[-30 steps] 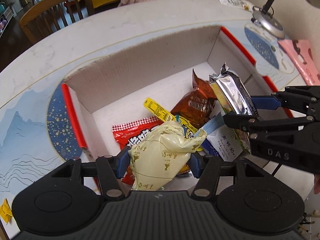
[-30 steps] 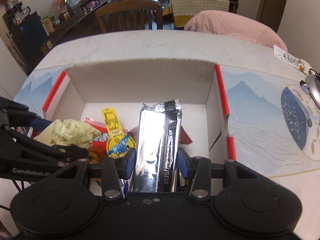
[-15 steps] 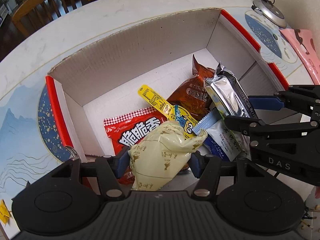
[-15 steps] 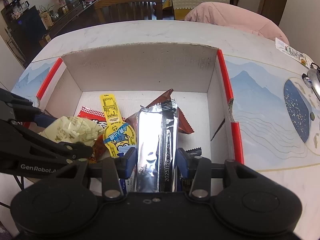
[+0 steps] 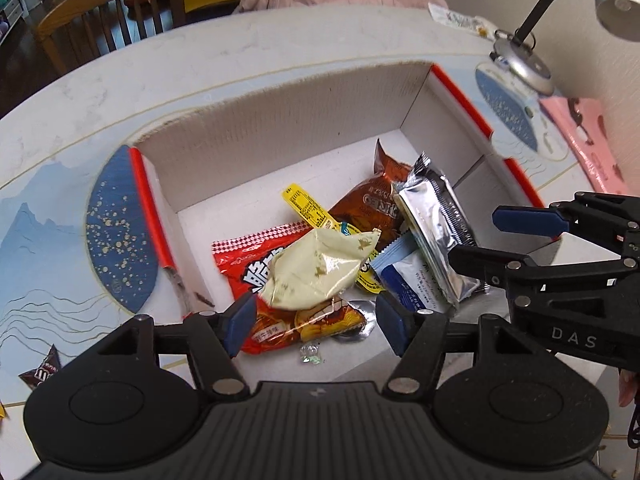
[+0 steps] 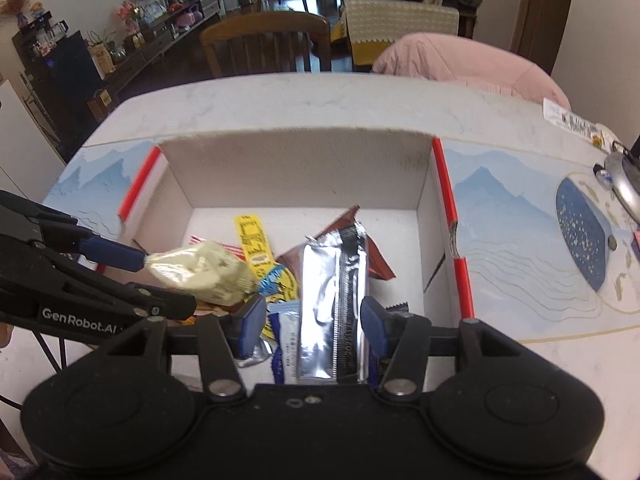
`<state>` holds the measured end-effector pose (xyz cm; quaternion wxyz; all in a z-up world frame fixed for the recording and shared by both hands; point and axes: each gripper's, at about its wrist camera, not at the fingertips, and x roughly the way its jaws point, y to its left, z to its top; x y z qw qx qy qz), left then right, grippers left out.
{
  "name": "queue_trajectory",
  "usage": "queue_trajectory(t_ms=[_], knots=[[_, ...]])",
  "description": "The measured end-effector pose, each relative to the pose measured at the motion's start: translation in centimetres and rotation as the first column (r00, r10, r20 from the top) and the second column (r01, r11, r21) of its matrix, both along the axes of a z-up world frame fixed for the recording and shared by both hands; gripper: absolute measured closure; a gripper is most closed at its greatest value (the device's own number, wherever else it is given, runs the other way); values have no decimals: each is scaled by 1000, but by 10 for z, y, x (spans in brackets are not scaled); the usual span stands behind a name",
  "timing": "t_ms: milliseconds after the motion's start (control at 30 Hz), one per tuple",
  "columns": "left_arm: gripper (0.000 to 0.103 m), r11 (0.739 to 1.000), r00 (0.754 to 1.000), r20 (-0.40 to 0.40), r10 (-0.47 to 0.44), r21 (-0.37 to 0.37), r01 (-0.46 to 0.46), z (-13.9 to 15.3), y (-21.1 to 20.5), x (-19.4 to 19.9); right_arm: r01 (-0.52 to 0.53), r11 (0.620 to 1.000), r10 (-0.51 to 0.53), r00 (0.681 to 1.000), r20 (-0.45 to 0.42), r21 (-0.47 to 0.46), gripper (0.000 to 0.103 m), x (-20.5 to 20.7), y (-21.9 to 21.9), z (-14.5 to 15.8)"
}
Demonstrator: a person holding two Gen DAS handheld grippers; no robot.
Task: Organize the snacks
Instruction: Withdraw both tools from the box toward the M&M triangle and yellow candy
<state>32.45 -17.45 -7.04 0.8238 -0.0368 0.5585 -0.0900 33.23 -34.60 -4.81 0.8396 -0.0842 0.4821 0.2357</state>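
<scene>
Cream-yellow snack bag (image 5: pixel 320 266) and silver packet (image 5: pixel 436 224) are lying inside the cardboard box (image 5: pixel 280 120). Left gripper (image 5: pixel 318 322) and right gripper (image 6: pixel 312 322) are both hanging spread apart, gripping nothing.

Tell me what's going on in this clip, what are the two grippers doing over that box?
A person with a gripper in each hand is dropping snacks into an open cardboard box. The left gripper stands open, and the pale yellow packet lies loose between its fingers on the pile. The right gripper is also open around the silver packet, which rests in the box. Red, brown, yellow and blue-white packets already lie inside. One small dark packet sits outside on the table.
</scene>
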Motion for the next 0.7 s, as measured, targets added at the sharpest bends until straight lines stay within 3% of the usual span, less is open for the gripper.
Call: queue_trajectory(t_ms=[500, 700], knots=[[38, 998, 987, 148, 56, -43, -50, 51, 56, -47, -62, 996, 57, 994, 88, 57, 42, -38, 42, 45], [32, 996, 976, 198, 85, -47, -77, 63, 91, -71, -99, 992, 91, 991, 100, 77, 39, -53, 72, 55]])
